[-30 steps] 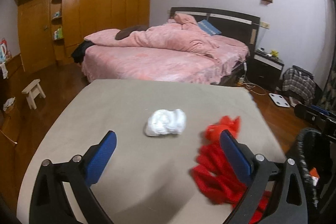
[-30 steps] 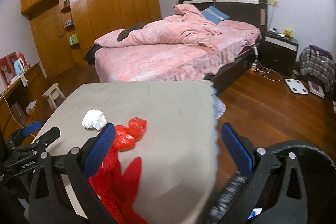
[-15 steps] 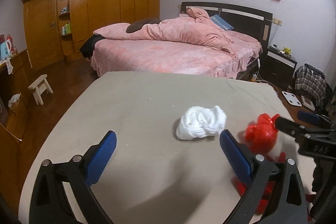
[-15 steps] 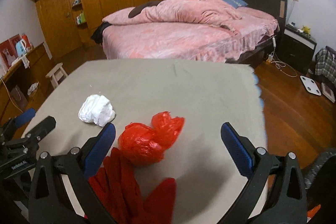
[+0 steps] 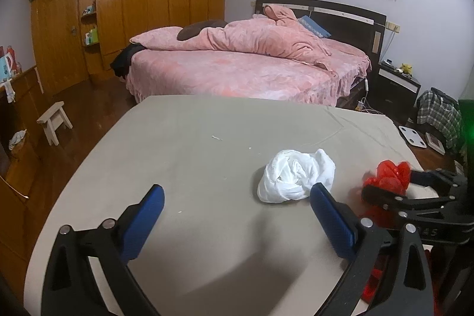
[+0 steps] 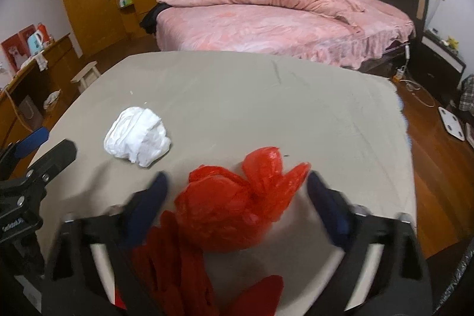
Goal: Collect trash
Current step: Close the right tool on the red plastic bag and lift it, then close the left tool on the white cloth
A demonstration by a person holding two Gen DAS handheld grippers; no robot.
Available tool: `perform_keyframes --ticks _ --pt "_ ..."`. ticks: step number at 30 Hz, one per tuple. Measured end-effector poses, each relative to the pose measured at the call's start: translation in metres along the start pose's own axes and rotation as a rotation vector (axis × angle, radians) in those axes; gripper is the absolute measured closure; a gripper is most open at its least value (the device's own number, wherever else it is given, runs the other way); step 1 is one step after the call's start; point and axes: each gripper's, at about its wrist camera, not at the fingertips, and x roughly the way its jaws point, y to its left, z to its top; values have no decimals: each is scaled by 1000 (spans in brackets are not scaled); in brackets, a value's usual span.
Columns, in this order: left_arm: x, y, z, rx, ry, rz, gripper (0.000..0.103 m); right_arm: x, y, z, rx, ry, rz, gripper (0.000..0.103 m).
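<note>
**Red bag between closing tongs**

On the grey surface (image 6: pixel 266 96) — two pieces of trash. Between the right tongs (image 6: pixel 235 191), a crumpled red plastic bag (image 6: pixel 237 203), blue pads on either side, just closing in but not yet pressing. Just ahead of the left tongs (image 5: pixel 235 216), spread wide and empty — a white wad (image 5: pixel 296 176), near the right-hand pad, apart from it.

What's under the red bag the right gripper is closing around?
The red plastic bag sits on the grey tablecloth, its near edge meeting a red glove. Anything beneath the bag is hidden.
</note>
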Motion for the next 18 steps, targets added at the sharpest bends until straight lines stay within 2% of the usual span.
perform_keyframes --ticks 8,18 --pt "8 -13 6 12 7 -24 6 -1 -5 1 3 14 60 53" --pt "37 -37 15 41 61 -69 7 -15 -27 17 37 -44 34 54"
